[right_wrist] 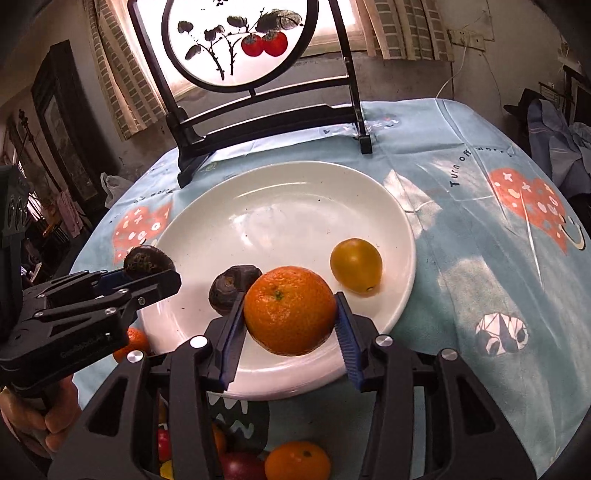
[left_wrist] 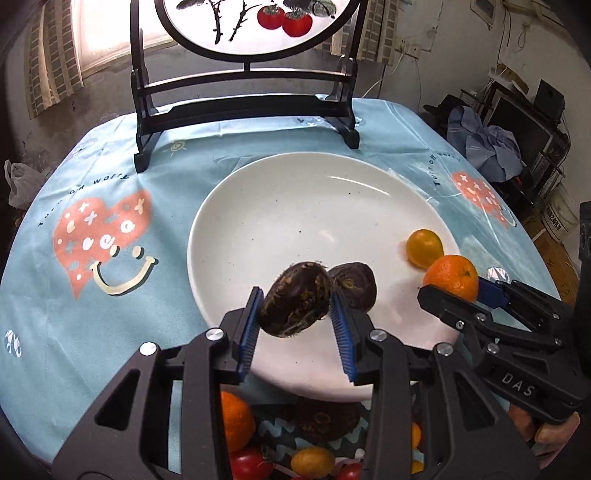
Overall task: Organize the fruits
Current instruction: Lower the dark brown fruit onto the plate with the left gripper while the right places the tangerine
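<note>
Already the white plate (left_wrist: 258,206) holds a yellow fruit (left_wrist: 424,247) and a dark fruit (left_wrist: 356,284), while the left tongs (left_wrist: 295,314) grip another dark fruit (left_wrist: 295,302) and the right tongs (right_wrist: 291,317) clamp a tangerine (right_wrist: 290,310) above it, with more fruit (right_wrist: 297,461) waiting below its near rim.

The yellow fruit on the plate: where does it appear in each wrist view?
Left wrist view: yellow fruit at right, near the white plate rim, above the held orange.
Right wrist view: right of centre, upper right of that orange.
Shared landmark: persimmon screen.
</note>
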